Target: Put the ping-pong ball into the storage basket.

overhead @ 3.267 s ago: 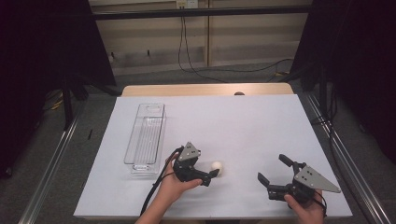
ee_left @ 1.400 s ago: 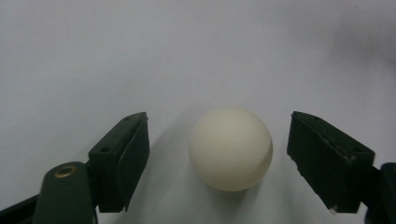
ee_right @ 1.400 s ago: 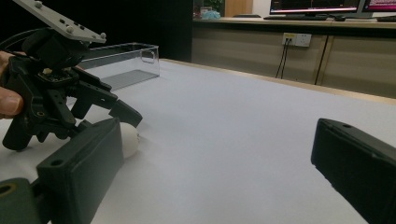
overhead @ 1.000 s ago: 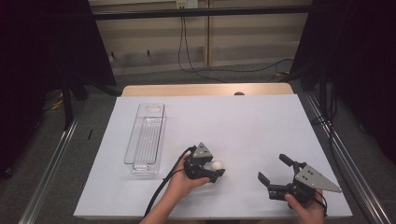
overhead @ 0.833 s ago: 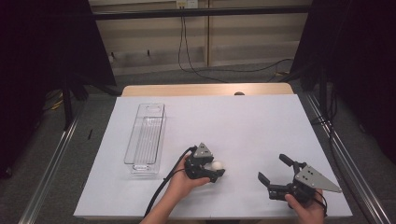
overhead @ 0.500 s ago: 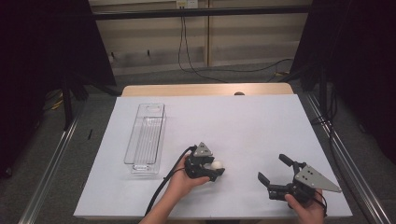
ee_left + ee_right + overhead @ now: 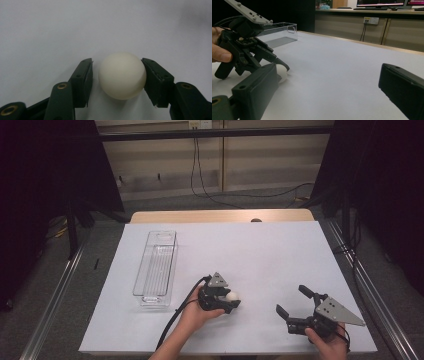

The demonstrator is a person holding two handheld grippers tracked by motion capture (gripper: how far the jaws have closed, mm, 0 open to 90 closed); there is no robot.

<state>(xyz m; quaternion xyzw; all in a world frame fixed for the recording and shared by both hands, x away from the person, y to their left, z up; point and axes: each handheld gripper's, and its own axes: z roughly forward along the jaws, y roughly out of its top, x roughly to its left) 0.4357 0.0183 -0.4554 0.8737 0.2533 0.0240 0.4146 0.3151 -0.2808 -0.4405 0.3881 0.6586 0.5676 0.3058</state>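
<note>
White tabletop (image 7: 280,250) had the left gripper (image 7: 116,75) straddling a white ball (image 7: 122,75), jaws not quite clamped; right gripper (image 7: 296,306) gaped wide.

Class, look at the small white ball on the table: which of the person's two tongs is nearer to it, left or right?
Left. The left tongs straddle the small white ball, one jaw touching it, the other just short. The right tongs sit open, well off to the ball's right.

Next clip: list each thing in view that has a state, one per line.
left gripper: jaws around the ball, one touching, a small gap at the other.
white ball: resting on the table, not lifted.
right gripper: open, holding nothing.
clear bin: upright, empty.
</note>
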